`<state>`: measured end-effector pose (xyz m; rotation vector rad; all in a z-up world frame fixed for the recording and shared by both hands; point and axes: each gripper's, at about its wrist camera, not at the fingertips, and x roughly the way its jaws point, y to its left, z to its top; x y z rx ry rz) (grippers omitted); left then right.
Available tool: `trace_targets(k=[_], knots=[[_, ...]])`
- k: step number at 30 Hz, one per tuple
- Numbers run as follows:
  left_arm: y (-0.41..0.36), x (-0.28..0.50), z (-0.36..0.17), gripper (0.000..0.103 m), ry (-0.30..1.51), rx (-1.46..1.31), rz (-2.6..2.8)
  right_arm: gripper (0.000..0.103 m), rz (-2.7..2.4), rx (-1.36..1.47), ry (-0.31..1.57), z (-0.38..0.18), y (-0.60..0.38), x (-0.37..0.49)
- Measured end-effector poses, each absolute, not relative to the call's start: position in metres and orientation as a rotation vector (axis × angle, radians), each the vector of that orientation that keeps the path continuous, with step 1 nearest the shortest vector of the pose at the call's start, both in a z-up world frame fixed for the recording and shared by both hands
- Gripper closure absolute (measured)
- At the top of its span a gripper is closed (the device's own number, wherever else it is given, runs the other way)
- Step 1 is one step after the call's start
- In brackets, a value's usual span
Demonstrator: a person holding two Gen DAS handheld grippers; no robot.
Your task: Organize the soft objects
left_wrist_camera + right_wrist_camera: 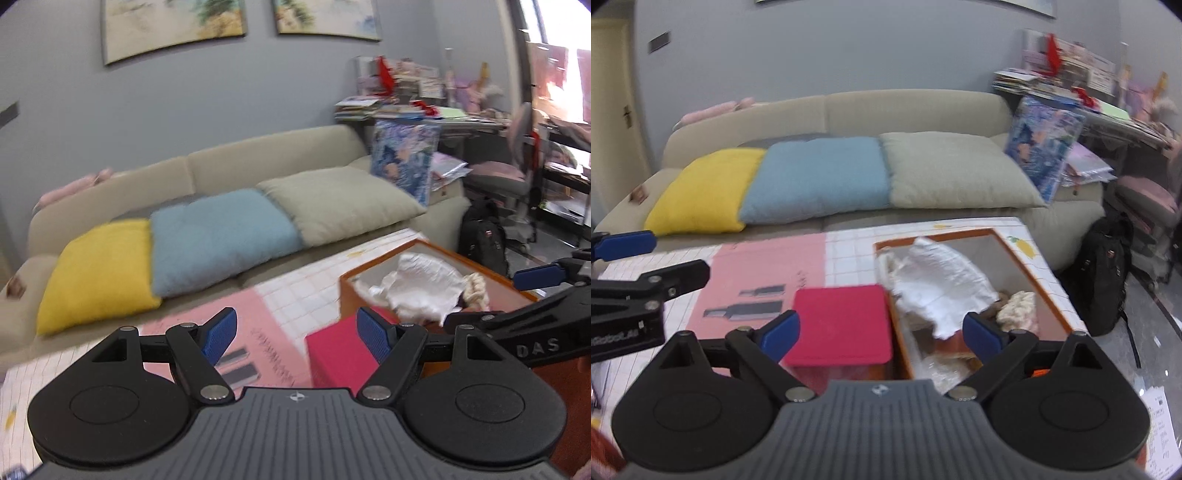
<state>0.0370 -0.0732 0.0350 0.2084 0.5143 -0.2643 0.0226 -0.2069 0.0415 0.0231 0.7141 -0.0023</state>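
An orange box [1049, 291] stands on the table and holds a crumpled white cloth [942, 284] and a cream knitted piece [1019, 306]. The same orange box [347, 291] shows in the left wrist view with its white cloth [421, 284] and a cream braided piece [476, 290]. A red folded cloth [842, 325] lies against the box's left side, seen also as the red cloth [332, 350]. My left gripper [297, 338] is open above the table, nothing between its fingers. My right gripper [882, 334] is open above the red cloth and box, empty.
A beige sofa [916, 107] behind the table carries a yellow cushion [705, 192], a blue cushion [820, 177] and a grey-green cushion [956, 170]. A pink sheet [757, 266] lies on the white gridded tablecloth [849, 251]. A black backpack [1104, 273] sits on the floor at right, cluttered desks behind.
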Motion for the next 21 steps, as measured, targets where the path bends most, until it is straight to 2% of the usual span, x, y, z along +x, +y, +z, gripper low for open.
trace_targets(k=[14, 21], knots=[[-0.046, 0.035, -0.024, 0.017, 0.827, 0.093, -0.135, 0.008, 0.026, -0.041, 0.932, -0.006, -0.178, 0.021], [-0.037, 0.032, -0.027, 0.017, 0.848, 0.064, -0.102, 0.008, 0.003, -0.012, 0.932, -0.008, -0.181, 0.023]])
